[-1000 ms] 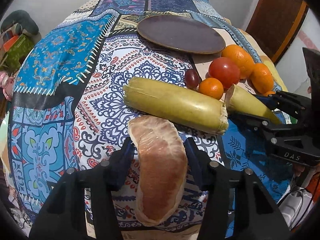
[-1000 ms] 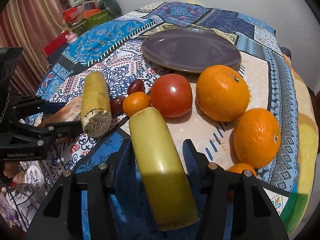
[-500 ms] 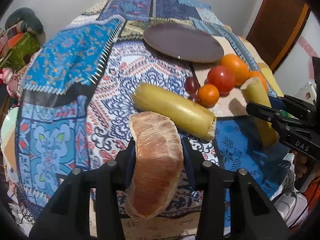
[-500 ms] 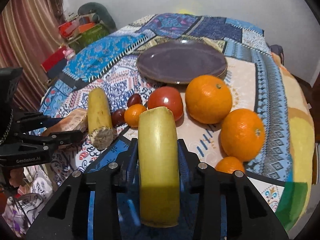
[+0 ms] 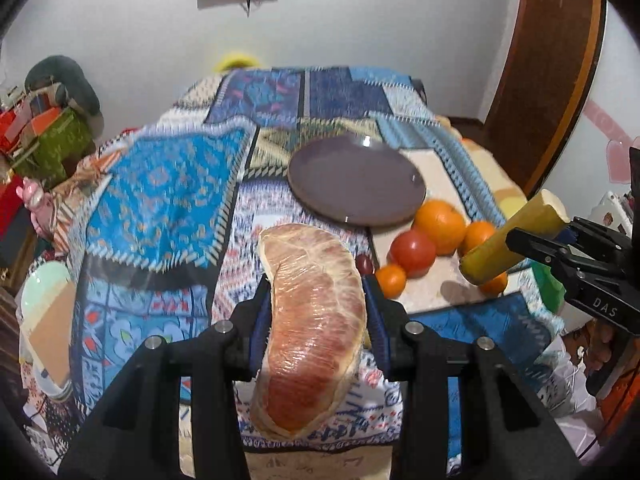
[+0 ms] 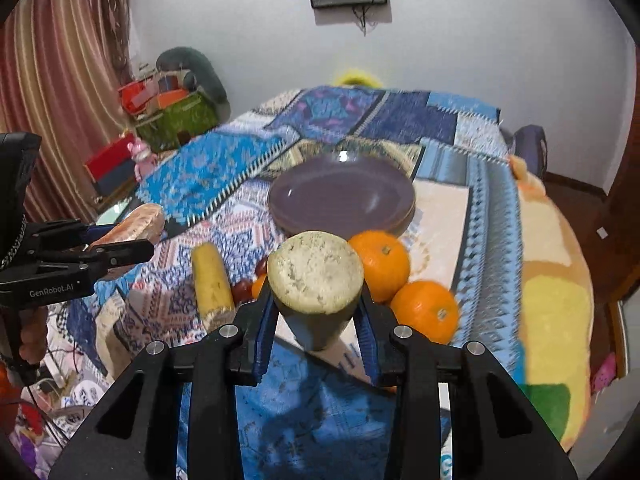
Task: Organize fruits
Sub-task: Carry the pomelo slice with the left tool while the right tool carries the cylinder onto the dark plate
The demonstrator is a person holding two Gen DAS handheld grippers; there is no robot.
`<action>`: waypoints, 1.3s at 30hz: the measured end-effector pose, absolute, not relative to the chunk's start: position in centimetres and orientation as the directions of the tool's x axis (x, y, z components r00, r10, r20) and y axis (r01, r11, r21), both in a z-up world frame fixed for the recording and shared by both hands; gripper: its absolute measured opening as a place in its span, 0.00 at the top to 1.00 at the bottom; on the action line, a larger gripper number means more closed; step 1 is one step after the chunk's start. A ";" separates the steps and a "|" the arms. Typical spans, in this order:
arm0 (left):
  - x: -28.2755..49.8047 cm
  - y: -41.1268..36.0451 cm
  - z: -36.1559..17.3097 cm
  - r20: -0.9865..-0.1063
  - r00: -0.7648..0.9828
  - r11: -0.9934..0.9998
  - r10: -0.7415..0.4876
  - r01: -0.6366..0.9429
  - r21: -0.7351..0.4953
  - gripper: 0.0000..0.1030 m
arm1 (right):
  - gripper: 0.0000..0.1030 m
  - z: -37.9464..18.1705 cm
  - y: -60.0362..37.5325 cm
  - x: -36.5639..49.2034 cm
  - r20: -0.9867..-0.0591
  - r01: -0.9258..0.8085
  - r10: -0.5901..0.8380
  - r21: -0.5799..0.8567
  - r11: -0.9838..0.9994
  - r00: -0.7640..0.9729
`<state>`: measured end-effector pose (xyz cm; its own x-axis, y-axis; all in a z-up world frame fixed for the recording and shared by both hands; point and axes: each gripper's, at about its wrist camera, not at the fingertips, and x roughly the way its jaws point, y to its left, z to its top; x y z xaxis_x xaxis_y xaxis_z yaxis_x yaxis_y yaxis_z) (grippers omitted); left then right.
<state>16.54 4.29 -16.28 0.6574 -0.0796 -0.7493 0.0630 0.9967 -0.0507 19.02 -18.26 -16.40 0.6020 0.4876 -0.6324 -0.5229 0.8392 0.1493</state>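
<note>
a: what sits on the patterned cloth?
b: a purple plate mid-table, with oranges, a tomato and a yellow stalk piece just on its near side.
a: and the claws?
b: the left gripper is clamped on a pomelo segment, lifted off the cloth. the right gripper is clamped on another yellow stalk, also in the air.

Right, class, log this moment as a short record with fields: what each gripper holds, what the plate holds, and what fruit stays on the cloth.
left gripper: shut on pomelo segment, lifted off the cloth
right gripper: shut on yellow-green cut stalk piece, lifted
purple plate: nothing on it
on patterned cloth: second stalk piece, tomato, oranges, grapes
</note>
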 end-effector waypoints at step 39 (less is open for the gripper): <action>31.4 2.3 -17.3 -0.721 0.688 0.997 -0.077 0.074 -0.036 0.59 | 0.68 -16.5 -15.3 30.0 -0.642 -0.537 0.479 0.123 0.835 0.598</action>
